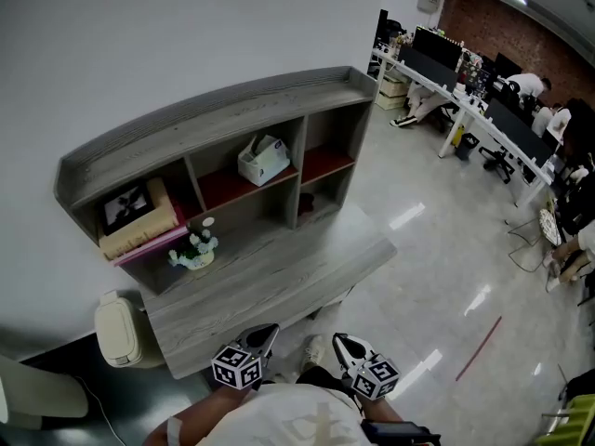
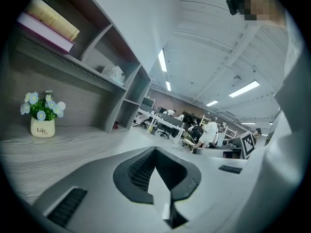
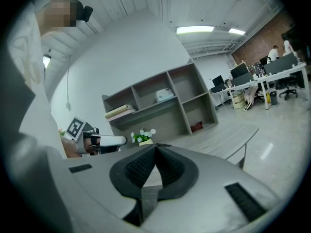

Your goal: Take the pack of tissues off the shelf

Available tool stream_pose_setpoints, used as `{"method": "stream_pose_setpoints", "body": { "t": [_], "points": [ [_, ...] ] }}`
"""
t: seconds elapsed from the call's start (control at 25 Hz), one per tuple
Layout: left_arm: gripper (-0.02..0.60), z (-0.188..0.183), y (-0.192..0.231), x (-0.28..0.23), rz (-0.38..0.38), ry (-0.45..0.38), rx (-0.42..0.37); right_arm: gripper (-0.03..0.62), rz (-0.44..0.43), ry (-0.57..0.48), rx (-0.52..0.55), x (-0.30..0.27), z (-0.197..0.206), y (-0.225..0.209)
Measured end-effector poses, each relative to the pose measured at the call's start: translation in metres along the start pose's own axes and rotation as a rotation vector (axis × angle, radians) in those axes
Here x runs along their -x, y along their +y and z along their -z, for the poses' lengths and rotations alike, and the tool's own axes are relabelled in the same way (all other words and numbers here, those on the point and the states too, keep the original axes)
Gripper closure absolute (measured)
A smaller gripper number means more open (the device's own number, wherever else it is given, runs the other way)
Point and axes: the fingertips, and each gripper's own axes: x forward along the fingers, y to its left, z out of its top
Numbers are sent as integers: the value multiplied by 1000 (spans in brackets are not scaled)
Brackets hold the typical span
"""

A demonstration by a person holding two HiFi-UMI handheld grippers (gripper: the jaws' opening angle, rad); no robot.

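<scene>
Far left: a cream padded object [image 1: 118, 331] sits at the near left corner of the desk [image 1: 307, 272], low against the white wall.
Books: a tan one lies flat on a pink one [image 1: 139, 223] in the left compartment of the shelf [image 1: 214, 110], and the top cover is dark.
Flower pot: a small white flower pot [image 1: 195, 251] with pale blue and white blooms stands upright on the desk, just below the books and apart from them.
Left gripper: the left gripper [image 1: 268, 331] is held low at the near edge of the desk, well apart from the shelf. Its dark fingers [image 2: 141, 169] are pressed together at the tip with nothing between them.
Pack of tissues: the white pack of tissues [image 1: 263, 160] sits in the middle upper compartment on a reddish board, with a tuft sticking up from its top. It is right of the books, and neither gripper touches it.
Right gripper: the right gripper [image 1: 340, 340] is held just right of the left one and level with it. Its fingers [image 3: 170, 166] are closed on each other and hold nothing.
Shelf, right end: a small red thing lies in the lower right compartment, too small to make out.
Floor: a glossy pale floor [image 1: 437, 249] with a thin red line [image 1: 479, 348] on it.
Far right: long office tables [image 1: 465, 100] with dark screens, and people [image 1: 530, 86] sitting at them, well away from the shelf.
</scene>
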Motion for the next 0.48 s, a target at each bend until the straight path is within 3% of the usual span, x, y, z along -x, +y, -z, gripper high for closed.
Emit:
{"method": "stream_pose_setpoints", "body": {
  "t": [0.48],
  "points": [
    [569,-12,39,8,-90,-16,31,589,-73,24,12,-51,-16,-9]
  ]
}}
